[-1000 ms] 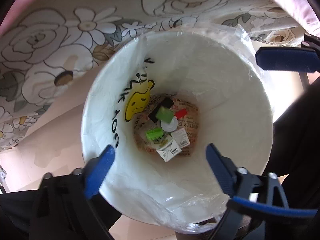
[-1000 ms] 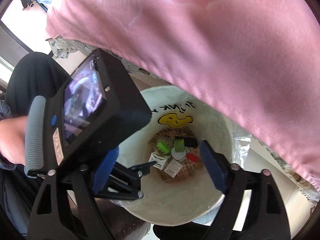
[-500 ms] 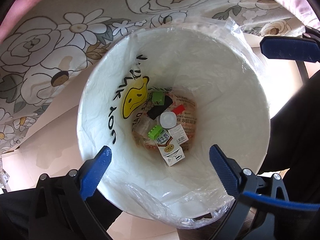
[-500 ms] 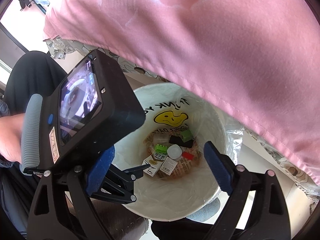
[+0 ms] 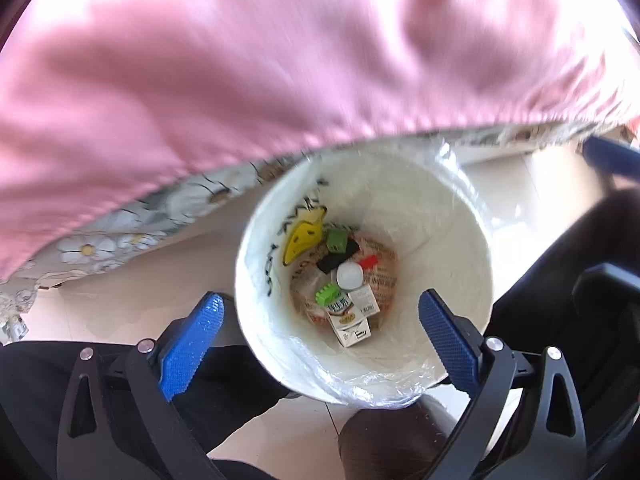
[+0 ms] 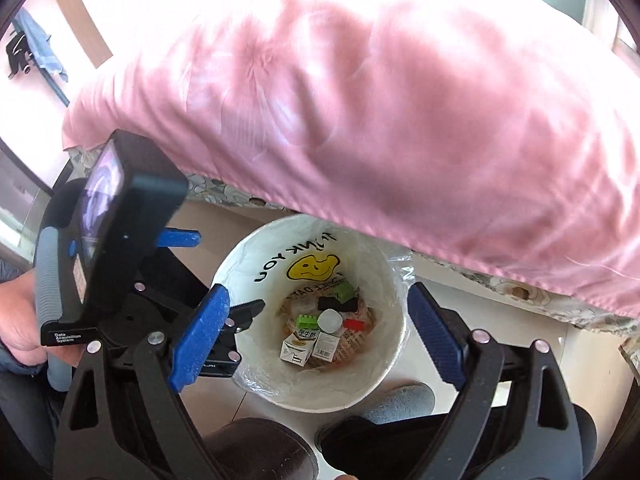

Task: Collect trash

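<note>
- The left gripper (image 5: 320,332) points steeply down over the bin (image 5: 460,240), its blue pads wide apart with nothing between them.
- The right gripper (image 6: 316,332) also tilts down toward the bin, jaws spread wide and empty.
- Seen from the right wrist, the left gripper's body sits left of the bin, gripped by the person's left hand (image 6: 18,320).
- The person's dark-clad legs (image 5: 60,380) flank the near side of the bin.

White trash bin (image 5: 452,216) stands upright on the floor, bag-lined with a yellow smiley print — at its bottom lie a milk carton (image 6: 298,346), green bricks, a white cap (image 5: 349,275).
</note>
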